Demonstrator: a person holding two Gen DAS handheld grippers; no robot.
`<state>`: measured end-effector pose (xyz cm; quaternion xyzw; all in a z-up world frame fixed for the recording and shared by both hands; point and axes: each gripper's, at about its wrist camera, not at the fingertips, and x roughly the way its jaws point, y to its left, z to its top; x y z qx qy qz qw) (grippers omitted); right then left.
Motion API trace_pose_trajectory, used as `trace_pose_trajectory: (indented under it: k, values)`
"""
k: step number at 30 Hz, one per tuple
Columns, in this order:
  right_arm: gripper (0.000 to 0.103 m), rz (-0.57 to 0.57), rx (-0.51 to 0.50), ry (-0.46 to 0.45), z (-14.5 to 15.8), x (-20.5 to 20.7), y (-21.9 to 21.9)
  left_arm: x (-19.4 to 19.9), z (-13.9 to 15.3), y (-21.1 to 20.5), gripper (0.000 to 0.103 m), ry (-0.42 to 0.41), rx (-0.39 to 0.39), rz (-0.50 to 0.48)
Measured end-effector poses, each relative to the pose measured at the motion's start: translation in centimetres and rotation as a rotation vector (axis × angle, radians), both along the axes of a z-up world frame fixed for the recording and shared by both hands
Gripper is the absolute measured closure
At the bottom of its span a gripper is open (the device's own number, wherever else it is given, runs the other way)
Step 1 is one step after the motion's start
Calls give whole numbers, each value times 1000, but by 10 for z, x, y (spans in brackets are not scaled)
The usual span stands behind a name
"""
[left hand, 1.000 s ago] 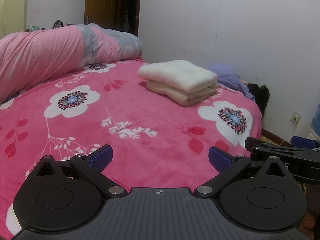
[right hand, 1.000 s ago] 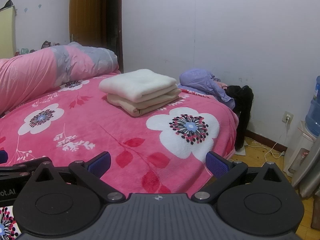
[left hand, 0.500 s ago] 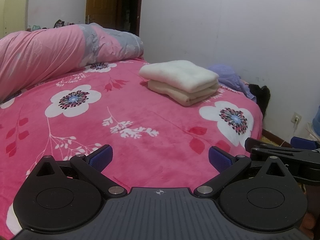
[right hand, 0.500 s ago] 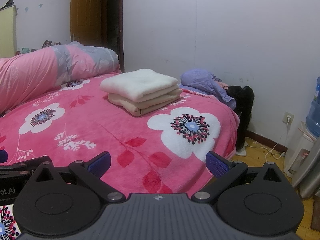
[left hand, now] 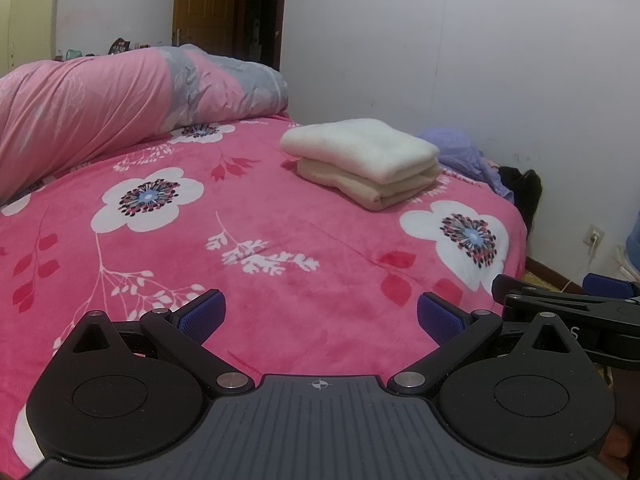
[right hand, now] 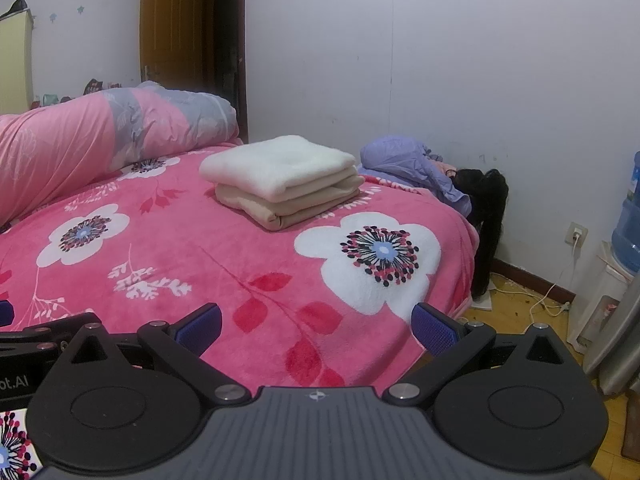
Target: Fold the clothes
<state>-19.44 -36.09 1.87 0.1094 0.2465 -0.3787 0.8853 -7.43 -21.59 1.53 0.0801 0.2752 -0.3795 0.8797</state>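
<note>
Pale walls (right hand: 460, 80) – brown door (right hand: 172, 24) – yellowish floor (right hand: 520, 320).

Counts: 2 folded clothes in 1 stack, a white one (right hand: 276, 166) on top of a beige one (right hand: 288, 206), on 1 bed (right hand: 224, 264). 1 rolled pink-and-grey quilt (right hand: 100, 136) along the far side. 1 purple garment (right hand: 404, 160) and 1 black item (right hand: 486, 216) at the bed's far corner; can't tell what the black item is. 1 brown door (right hand: 172, 28). 1 wall socket (right hand: 576, 234), 1 blue water bottle (right hand: 630, 228). 2 grippers, left gripper (left hand: 319, 316) and right gripper (right hand: 316, 322), each w/ 2 blue-padded fingers (right hand: 200, 326) spread wide, nothing between.
</note>
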Motion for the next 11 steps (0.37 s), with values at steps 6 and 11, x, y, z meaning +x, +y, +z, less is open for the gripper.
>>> trace_pose_trajectory:
  k: [6, 11]
  values:
    - [0, 0, 3, 1, -1, 0, -1, 1, -1, 1, 0, 0, 1, -2]
    - [0, 1, 5, 2, -2, 0, -1, 1, -1, 1, 0, 0, 1, -1]
